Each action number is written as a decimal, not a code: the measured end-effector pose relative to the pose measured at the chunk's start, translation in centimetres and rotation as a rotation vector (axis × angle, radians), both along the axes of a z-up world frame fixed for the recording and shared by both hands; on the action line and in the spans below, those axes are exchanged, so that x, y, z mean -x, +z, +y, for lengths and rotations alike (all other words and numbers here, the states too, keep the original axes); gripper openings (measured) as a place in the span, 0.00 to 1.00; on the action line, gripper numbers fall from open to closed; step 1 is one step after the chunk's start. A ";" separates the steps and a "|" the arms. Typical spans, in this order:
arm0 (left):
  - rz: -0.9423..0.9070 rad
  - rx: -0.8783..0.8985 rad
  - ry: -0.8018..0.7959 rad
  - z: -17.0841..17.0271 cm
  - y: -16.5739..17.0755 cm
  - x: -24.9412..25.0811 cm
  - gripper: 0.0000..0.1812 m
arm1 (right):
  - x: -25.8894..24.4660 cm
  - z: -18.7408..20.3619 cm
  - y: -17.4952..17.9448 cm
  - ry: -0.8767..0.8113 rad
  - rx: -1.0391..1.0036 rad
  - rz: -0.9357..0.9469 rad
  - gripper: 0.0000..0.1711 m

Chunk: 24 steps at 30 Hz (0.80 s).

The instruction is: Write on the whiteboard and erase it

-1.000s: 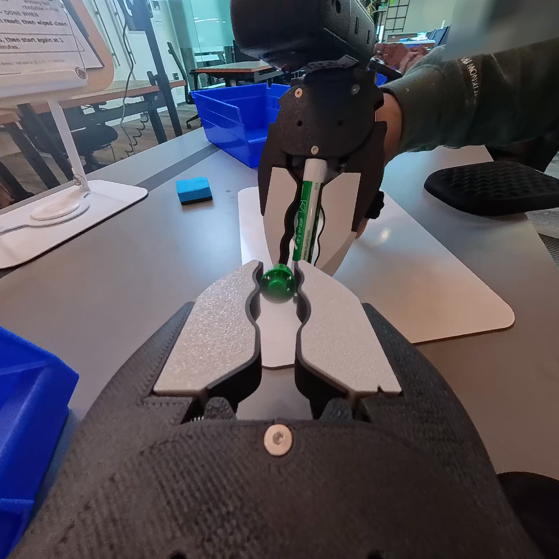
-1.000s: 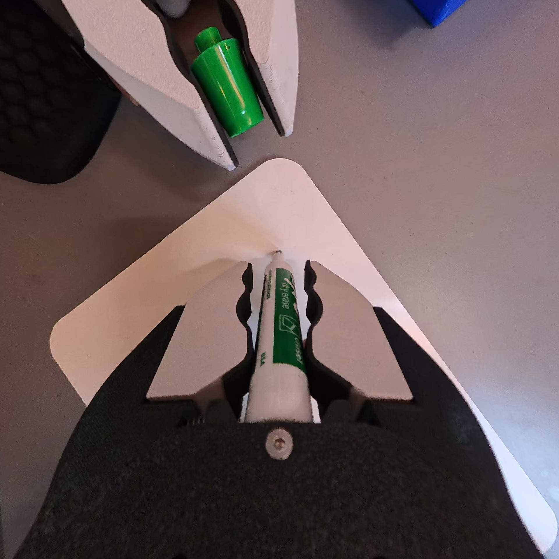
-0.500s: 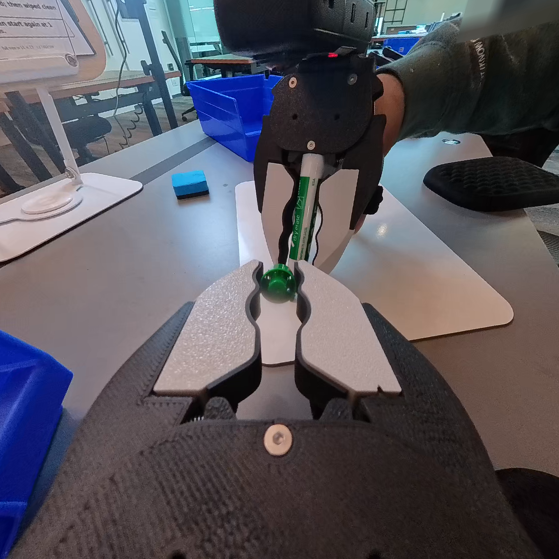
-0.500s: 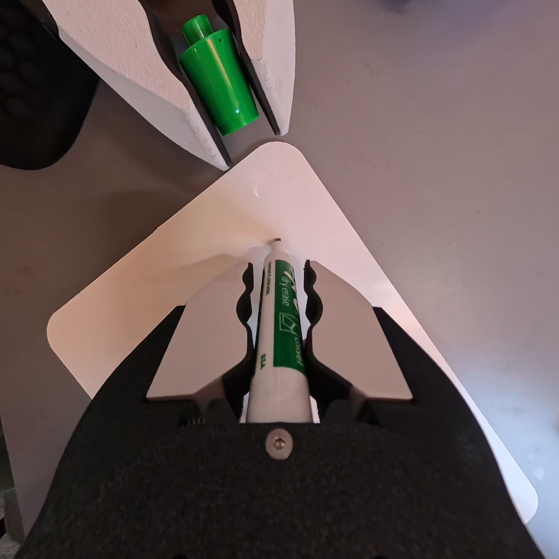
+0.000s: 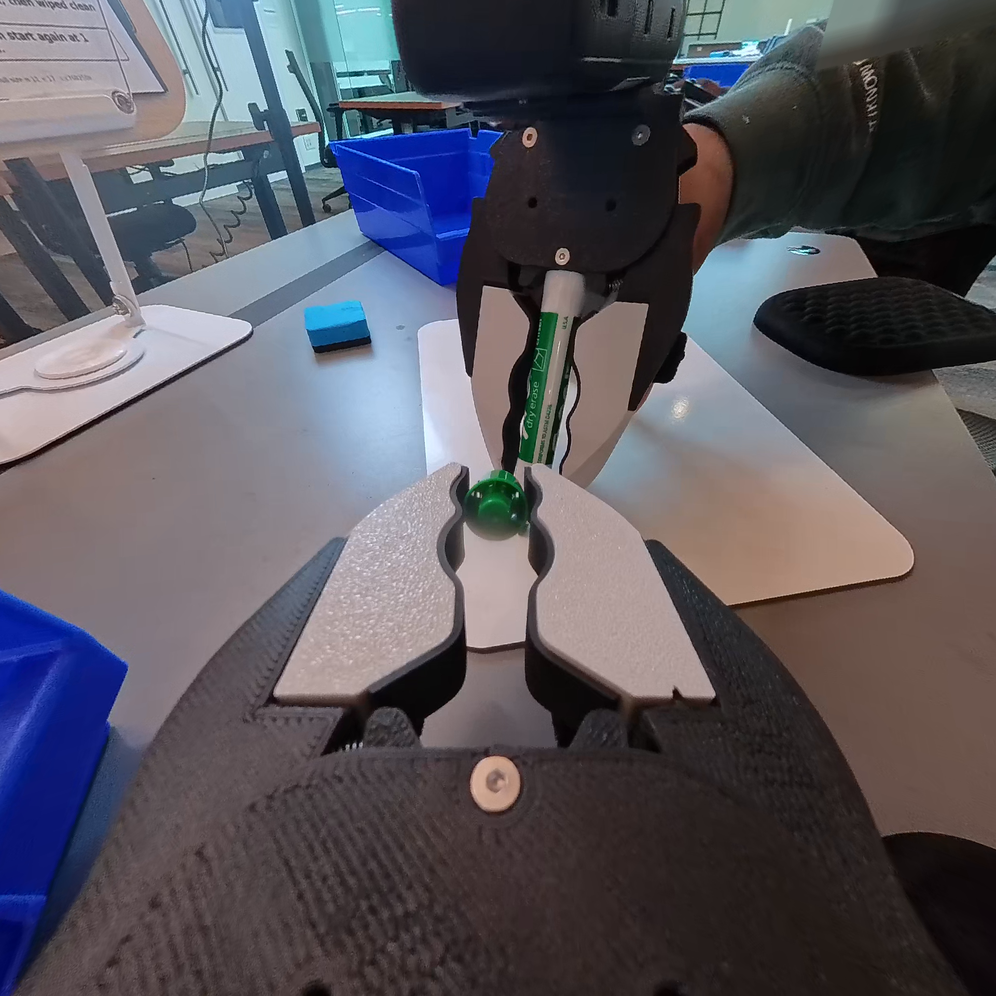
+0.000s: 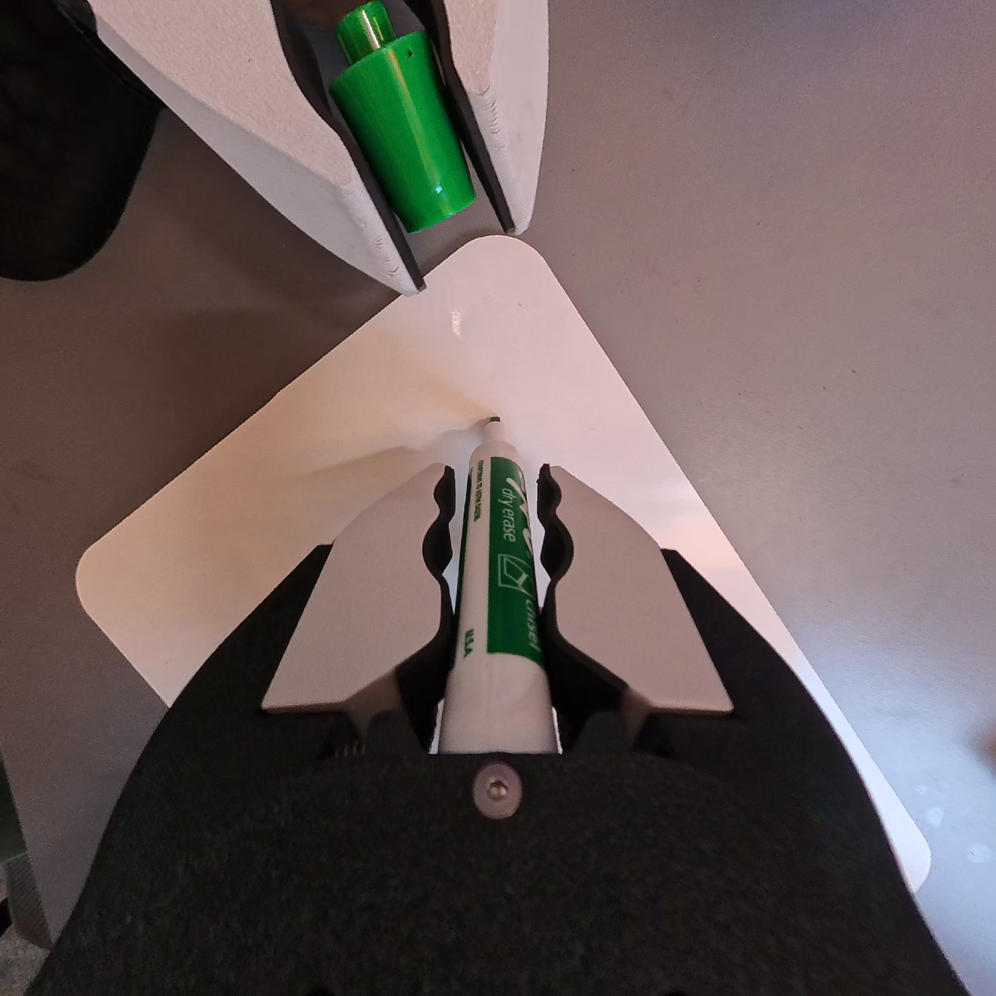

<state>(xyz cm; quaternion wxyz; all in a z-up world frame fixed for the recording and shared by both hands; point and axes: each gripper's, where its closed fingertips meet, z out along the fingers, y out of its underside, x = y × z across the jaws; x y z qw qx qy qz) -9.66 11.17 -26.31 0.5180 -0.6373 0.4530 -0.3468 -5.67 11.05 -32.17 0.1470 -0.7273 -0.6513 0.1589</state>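
A white whiteboard [image 5: 727, 501] lies flat on the grey table; it also shows in the right wrist view [image 6: 323, 485]. My right gripper [image 6: 496, 469] is shut on a white and green dry-erase marker [image 6: 498, 566], uncapped, held steeply with its tip on or just at the board near one corner. In the left wrist view the right gripper [image 5: 544, 463] and marker [image 5: 544, 388] point down at the board. My left gripper [image 5: 496, 474] is shut on the green marker cap [image 5: 495, 512], just above the board's near corner. The cap [image 6: 404, 135] also shows in the right wrist view.
A blue eraser [image 5: 337, 326] lies on the table left of the board. A blue bin [image 5: 409, 188] stands behind it, another [image 5: 43, 727] at the near left. A white stand base [image 5: 108, 355] is at far left. A black pad [image 5: 884, 323] lies at right. There is about 7 cm between the tips of the two grippers.
The right gripper has lowered and shifted slightly, bringing the marker tip closer to the board corner. The left gripper still holds the cap, now a bit nearer the right one.
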 end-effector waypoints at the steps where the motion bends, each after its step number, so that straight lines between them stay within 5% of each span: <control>1: 0.000 0.000 0.000 0.0 0.0 0.0 0.11 | 0.0 0.0 0.0 0.002 -0.006 -0.002 0.18; 13: 0.008 0.005 -0.005 -0.1 -0.2 -0.1 0.11 | -0.2 -1.0 0.0 0.037 -0.006 -0.043 0.18; 24: 0.013 0.008 -0.010 -0.2 -0.3 -0.2 0.11 | -1.5 -5.7 0.1 0.102 0.038 -0.101 0.18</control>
